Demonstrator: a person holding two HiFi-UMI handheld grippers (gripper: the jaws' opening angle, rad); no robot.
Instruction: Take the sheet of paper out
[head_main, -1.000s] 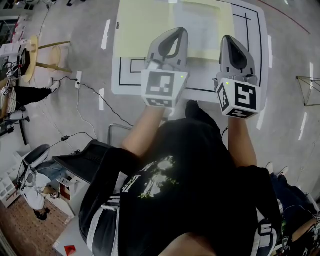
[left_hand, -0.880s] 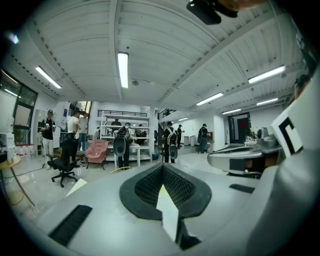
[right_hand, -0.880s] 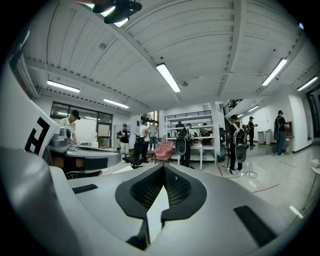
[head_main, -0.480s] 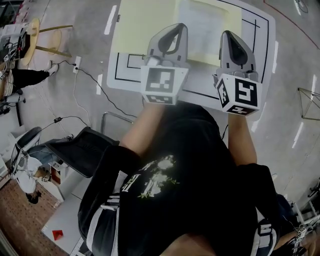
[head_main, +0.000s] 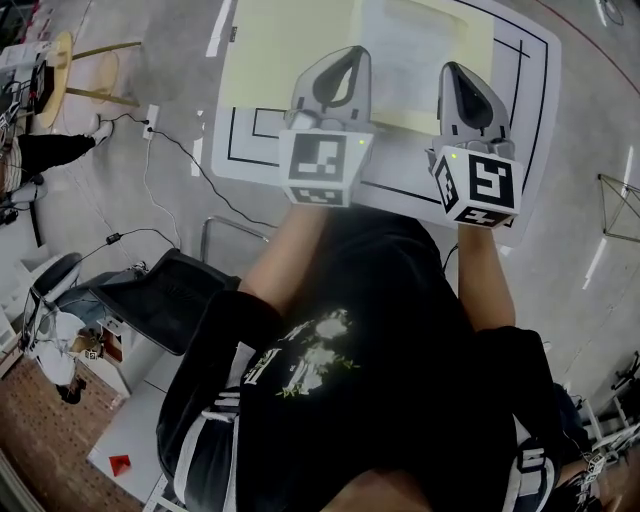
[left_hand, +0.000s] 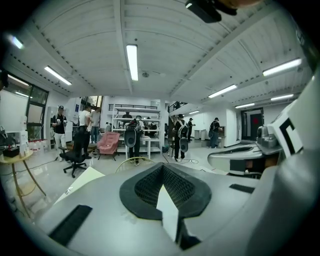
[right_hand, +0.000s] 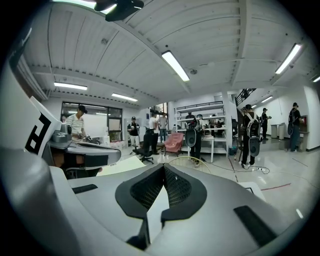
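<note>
On the white table (head_main: 530, 120) lies a large pale yellow folder (head_main: 285, 45). A lighter sheet of paper (head_main: 420, 45) rests on its right half. My left gripper (head_main: 343, 55) hovers over the folder's near edge, shut with nothing between its tips. My right gripper (head_main: 458, 72) hangs beside it over the sheet's near right corner, also shut and empty. In the left gripper view the left gripper (left_hand: 162, 165) has its pads (left_hand: 176, 187) meeting at the tip, with the folder (left_hand: 80, 181) below. The right gripper view shows the right gripper (right_hand: 163, 165) closed the same way.
Black lines mark the table top (head_main: 250, 140). On the floor to the left are a round wooden stool (head_main: 62, 75), a cable (head_main: 170, 170) and a black office chair (head_main: 165, 305). Several people (left_hand: 132, 142) stand far off in the room by shelves.
Both grippers have moved a little forward over the table's near part and sunk slightly. Their jaws stayed shut, and the folder and sheet have not moved.
</note>
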